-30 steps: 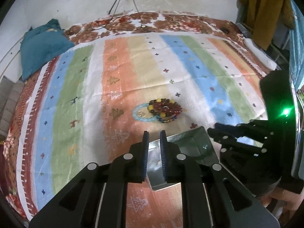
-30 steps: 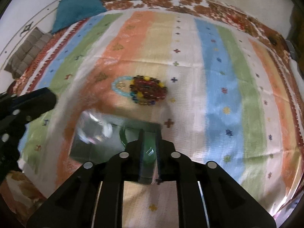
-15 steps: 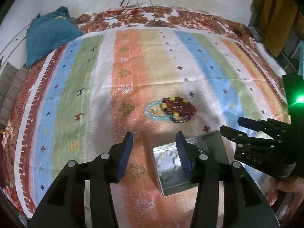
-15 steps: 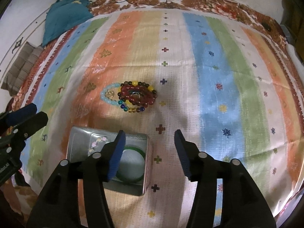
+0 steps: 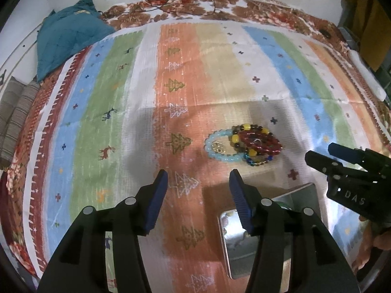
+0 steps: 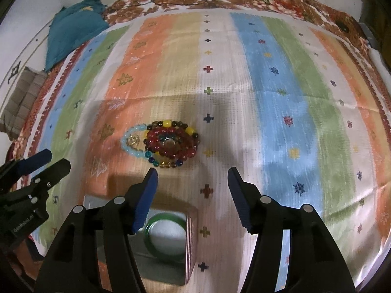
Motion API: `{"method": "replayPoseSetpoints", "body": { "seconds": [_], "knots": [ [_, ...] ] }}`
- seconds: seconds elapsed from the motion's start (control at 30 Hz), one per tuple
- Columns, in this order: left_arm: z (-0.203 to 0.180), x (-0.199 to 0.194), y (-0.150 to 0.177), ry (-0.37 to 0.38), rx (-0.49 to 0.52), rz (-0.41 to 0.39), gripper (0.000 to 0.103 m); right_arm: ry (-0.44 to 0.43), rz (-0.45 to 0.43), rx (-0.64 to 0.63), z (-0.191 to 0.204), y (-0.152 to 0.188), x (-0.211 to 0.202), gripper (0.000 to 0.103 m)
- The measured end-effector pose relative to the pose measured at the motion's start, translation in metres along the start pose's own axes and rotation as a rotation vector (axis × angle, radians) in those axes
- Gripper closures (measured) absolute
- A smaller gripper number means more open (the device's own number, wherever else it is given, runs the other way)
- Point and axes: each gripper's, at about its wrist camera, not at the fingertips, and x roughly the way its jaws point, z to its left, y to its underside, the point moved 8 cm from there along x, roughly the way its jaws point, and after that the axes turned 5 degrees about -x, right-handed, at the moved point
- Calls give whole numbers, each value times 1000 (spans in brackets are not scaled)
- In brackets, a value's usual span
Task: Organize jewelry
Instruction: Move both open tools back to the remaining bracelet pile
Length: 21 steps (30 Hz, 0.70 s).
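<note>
A striped mat (image 6: 281,78) covered the bed and filled both views, giving the small pieces a flat, bright ground where they showed plainly. At the lower middle of the right wrist view sat the metal tin (image 6: 188,251), lid off so pieces could be dropped straight in; a green bangle (image 6: 165,234) already lay inside it. The left gripper (image 5: 198,184) hung spread and empty at the lower middle of its view, its jaws having just been opening with nothing between them. The right gripper (image 6: 193,183) was likewise spread and empty, jaws just opened, above bare mat beside the tin. The pile of beaded bracelets (image 6: 168,142), still unsorted, lay left of centre just beyond the tin, probably heaped together so each gripper could reach them.
</note>
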Motion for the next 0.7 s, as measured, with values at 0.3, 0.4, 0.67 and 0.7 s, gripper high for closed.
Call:
{"method": "replayPoseSetpoints", "body": {
  "seconds": [0.3,0.4,0.67,0.7],
  "knots": [
    [1,21,-10,-31,19,20,48,15,24,-15,-1,-9,19,39],
    [3,29,-12,-21,13,37,48,21,28,-23,-1,-12,23,39],
    [0,44,-23,-12,14,45,48,24,52,-39,2,-18,37,39],
    [-1,46,-24,-10,22,49,48,20,57,-41,3,-18,39,39]
  ]
}}
